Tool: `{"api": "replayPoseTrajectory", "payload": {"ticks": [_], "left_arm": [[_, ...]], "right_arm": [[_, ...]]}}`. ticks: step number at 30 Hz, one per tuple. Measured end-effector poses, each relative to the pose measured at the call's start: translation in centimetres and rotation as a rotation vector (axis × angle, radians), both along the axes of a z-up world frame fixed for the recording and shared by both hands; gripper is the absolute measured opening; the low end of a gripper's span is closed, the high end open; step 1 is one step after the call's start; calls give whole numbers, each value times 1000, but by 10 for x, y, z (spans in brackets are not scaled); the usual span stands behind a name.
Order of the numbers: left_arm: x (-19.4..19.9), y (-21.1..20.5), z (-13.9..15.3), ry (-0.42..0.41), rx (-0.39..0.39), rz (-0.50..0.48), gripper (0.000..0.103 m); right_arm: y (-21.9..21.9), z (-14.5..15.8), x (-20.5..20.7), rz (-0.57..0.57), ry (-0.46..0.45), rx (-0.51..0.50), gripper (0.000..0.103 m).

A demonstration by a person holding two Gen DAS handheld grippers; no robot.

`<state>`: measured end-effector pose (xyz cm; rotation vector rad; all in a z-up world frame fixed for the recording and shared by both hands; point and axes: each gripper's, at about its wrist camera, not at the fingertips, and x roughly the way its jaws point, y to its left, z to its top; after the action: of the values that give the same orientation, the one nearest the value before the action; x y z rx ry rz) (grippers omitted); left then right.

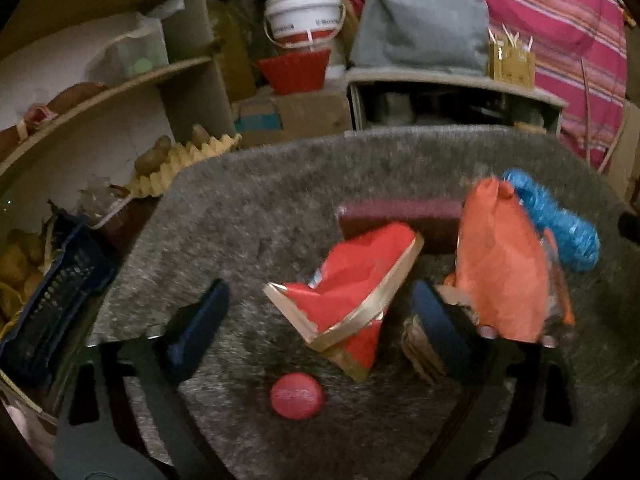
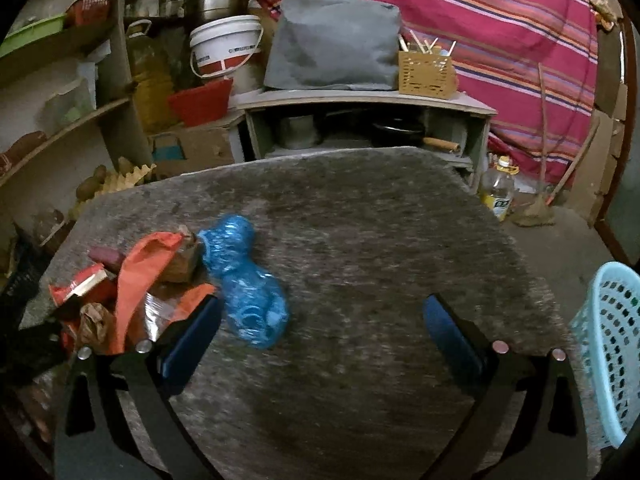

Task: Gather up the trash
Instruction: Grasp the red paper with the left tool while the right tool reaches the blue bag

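Observation:
On the grey speckled table (image 1: 260, 208) a red wrapper with gold edges (image 1: 352, 288) lies between the fingers of my left gripper (image 1: 320, 320), which is open; its pads do not touch the wrapper. A pink bottle cap (image 1: 297, 395) sits just below it. Right of the wrapper are an orange plastic bag (image 1: 504, 264), a crumpled blue plastic bag (image 1: 560, 228) and a maroon packet (image 1: 400, 216). My right gripper (image 2: 320, 336) is open over the table (image 2: 380, 220). The blue bag (image 2: 248, 284) lies by its left finger, the orange bag (image 2: 140, 272) further left.
A light-blue perforated basket (image 2: 612, 344) stands at the table's right edge. Shelves (image 1: 100, 92) with an egg tray (image 1: 188, 160) and a dark blue crate (image 1: 52, 300) are on the left. Behind the table are a low cabinet (image 2: 360, 120), a white bucket (image 2: 224, 48) and a striped cloth (image 2: 500, 40).

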<state>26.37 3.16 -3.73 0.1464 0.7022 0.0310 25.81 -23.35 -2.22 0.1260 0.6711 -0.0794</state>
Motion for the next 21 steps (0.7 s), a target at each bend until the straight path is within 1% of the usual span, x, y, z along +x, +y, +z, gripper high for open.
{"api": "replayPoseTrajectory", "payload": {"ticks": [2, 4, 6, 11, 14, 18, 21], "left_arm": [[4, 0, -3, 23, 0, -10, 68], [3, 1, -3, 21, -8, -17, 66], [3, 3, -2, 10, -4, -24, 57], [2, 8, 3, -10, 5, -19, 52], [-1, 15, 11, -31, -3, -7, 51], [-8, 25, 26, -70, -22, 16, 50], [-12, 33, 34, -89, -41, 38, 50]], "right_arm": [[3, -3, 5, 5, 11, -1, 99], [7, -6, 12, 18, 23, -3, 99], [10, -7, 17, 25, 31, -5, 99], [9, -6, 20, 37, 30, 19, 99], [11, -6, 19, 45, 32, 16, 99], [19, -8, 18, 66, 41, -8, 99], [33, -12, 20, 92, 57, -48, 99]]}}
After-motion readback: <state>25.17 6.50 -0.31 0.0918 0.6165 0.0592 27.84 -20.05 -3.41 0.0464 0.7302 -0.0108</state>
